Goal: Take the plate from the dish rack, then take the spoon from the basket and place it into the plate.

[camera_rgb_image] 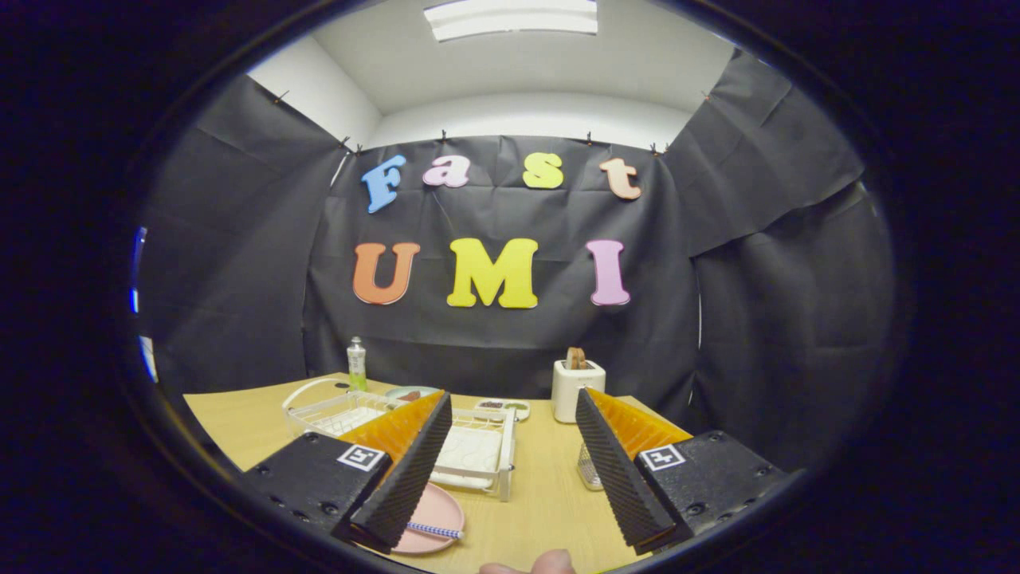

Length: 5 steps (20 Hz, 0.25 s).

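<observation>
My gripper (514, 466) stands open above the wooden table (542, 494), with nothing between its fingers. A pink plate (438, 510) lies flat on the table by the left finger, which hides part of it. A spoon with a blue-and-white patterned handle (434, 529) rests on the plate. The white wire dish rack (470, 454) stands just beyond the plate, reaching left behind the left finger. A small wire basket (588, 470) peeks out beside the right finger.
A white toaster (577, 389) with bread in it stands at the back of the table. A green-topped bottle (356, 363), a small bowl (410, 392) and a little tray (504, 407) sit behind the rack. A fingertip (542, 564) shows at the near edge.
</observation>
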Motion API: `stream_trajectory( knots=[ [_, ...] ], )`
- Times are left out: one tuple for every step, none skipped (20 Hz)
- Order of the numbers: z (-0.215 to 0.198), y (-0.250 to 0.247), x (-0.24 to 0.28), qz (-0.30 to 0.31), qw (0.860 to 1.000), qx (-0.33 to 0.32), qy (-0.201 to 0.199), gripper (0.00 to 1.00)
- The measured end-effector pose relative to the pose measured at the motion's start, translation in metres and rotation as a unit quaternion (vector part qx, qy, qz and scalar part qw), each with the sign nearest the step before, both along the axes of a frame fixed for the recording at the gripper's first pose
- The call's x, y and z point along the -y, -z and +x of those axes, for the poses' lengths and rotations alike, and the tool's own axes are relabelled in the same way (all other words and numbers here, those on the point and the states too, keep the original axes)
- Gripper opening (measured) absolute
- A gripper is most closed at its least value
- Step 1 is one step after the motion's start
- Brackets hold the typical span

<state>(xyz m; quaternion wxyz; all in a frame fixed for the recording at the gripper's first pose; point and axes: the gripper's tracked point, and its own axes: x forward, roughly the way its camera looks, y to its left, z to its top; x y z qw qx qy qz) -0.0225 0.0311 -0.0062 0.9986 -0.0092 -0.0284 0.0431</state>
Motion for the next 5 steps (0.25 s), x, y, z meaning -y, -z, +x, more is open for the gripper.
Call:
stream_trajectory(
  knots=[
    [0.0009,0.0007,0.0003,0.001,1.000,-0.002,0.001,1.00],
    [0.0018,0.0017,-0.0002,0.003,1.000,-0.005,0.000,1.00],
    [0.0024,0.0024,-0.0006,0.005,1.000,-0.007,0.000,1.00],
    [0.0032,0.0032,0.0002,0.008,1.000,-0.010,0.001,1.00],
    [0.0050,0.0054,0.0031,0.011,1.000,-0.016,0.006,1.00]
  ],
)
